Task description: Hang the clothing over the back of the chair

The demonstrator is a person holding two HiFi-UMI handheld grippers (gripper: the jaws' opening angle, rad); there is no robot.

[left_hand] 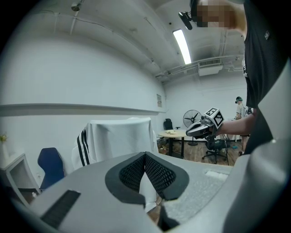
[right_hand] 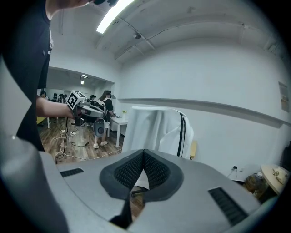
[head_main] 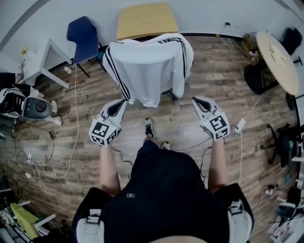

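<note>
We are holding both claws shut with nothing between the pads. The left claw is hovering at seven o'clock of the white jacket with black stripes, and the right claw at five o'clock. The jacket is hanging draped over the back of the mostly hidden chair.

A wood-plank floor is seen under white walls. A blue chair and a white side table are set at the left, a light-wood table against the far wall, a round table at the right. A ceiling strip light is lit.
</note>
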